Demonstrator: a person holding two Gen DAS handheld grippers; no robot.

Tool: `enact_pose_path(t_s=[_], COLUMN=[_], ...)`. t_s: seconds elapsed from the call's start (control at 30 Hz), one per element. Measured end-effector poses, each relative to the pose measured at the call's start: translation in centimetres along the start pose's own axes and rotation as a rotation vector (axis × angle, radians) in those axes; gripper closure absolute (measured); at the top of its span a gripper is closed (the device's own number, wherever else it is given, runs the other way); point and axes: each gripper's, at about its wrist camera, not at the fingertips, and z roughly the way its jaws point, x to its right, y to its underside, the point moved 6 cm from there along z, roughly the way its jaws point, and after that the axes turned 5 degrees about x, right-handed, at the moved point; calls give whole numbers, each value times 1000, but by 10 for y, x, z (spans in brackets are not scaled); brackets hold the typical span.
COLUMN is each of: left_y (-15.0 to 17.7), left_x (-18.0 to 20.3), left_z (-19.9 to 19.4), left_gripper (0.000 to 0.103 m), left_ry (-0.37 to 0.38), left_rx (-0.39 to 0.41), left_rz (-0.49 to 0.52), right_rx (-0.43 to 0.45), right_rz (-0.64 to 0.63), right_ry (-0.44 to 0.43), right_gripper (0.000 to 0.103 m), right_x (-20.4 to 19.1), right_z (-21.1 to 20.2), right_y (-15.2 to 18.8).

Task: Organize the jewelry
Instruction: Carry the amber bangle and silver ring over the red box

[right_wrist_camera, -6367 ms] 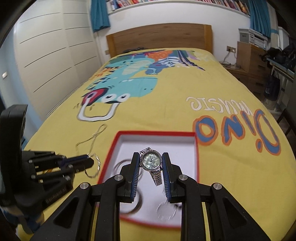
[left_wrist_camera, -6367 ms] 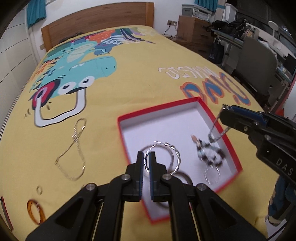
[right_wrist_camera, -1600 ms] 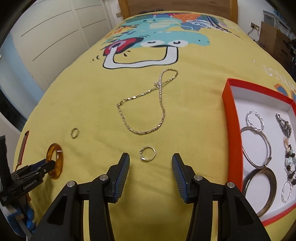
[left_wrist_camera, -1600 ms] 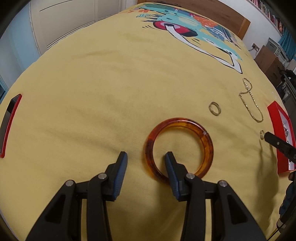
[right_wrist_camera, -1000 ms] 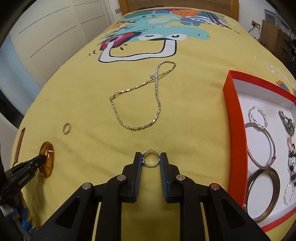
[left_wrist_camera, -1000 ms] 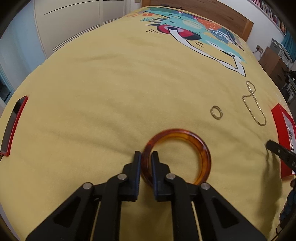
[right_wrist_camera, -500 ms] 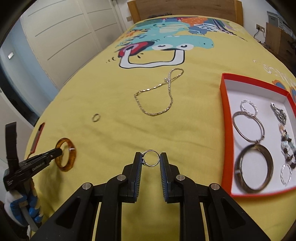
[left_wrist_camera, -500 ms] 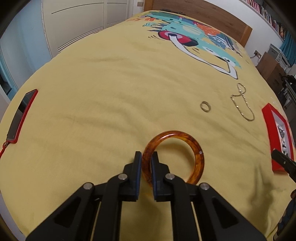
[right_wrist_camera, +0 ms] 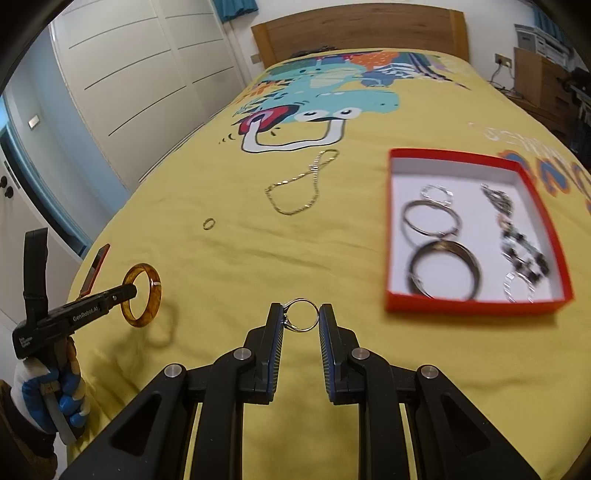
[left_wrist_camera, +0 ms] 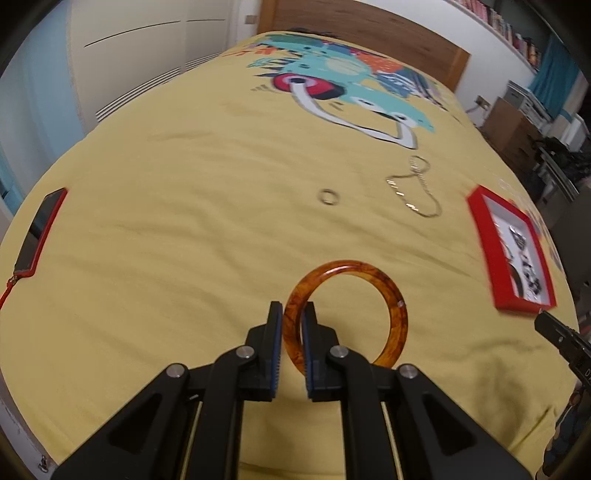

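Observation:
My left gripper (left_wrist_camera: 292,317) is shut on the rim of an amber bangle (left_wrist_camera: 391,306) and holds it above the yellow bedspread; the bangle also shows in the right wrist view (right_wrist_camera: 143,295). My right gripper (right_wrist_camera: 300,317) is shut on a small silver ring (right_wrist_camera: 303,314), lifted off the bed. A red box (right_wrist_camera: 476,307) with a white inside holds several bangles, hoops and a beaded piece; it shows at the right in the left wrist view (left_wrist_camera: 480,221). A gold chain (right_wrist_camera: 299,188) and a small gold ring (right_wrist_camera: 209,223) lie on the bedspread.
A red-cased phone (left_wrist_camera: 38,230) lies near the bed's left edge. White wardrobe doors (right_wrist_camera: 129,85) stand to the left. A wooden headboard (right_wrist_camera: 362,29) is at the far end. Furniture and clutter (left_wrist_camera: 532,122) stand to the right of the bed.
Both grippers have risen with their catches: the bangle and the silver ring are higher off the bedspread. The red box has come more fully into both views.

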Motion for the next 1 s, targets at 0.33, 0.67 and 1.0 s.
enact_pose_path(t_s=[0.33,0.67,1.0], left_y=[1,-21,-47], left_x=[106,212,293], left_z=[1,26,79], left_gripper=[94,94,94], left_ry=[114,188,135], left_rx=[-10,-19,-33], left_rz=[123,253,397], right_rx=[54,84,57], right_rz=[86,128,104], right_ry=[83,118,129], right_gripper=[84,84,84], right_x=[79,142,178], right_z=[-49,-52,-3], right_y=[16,-6,-53])
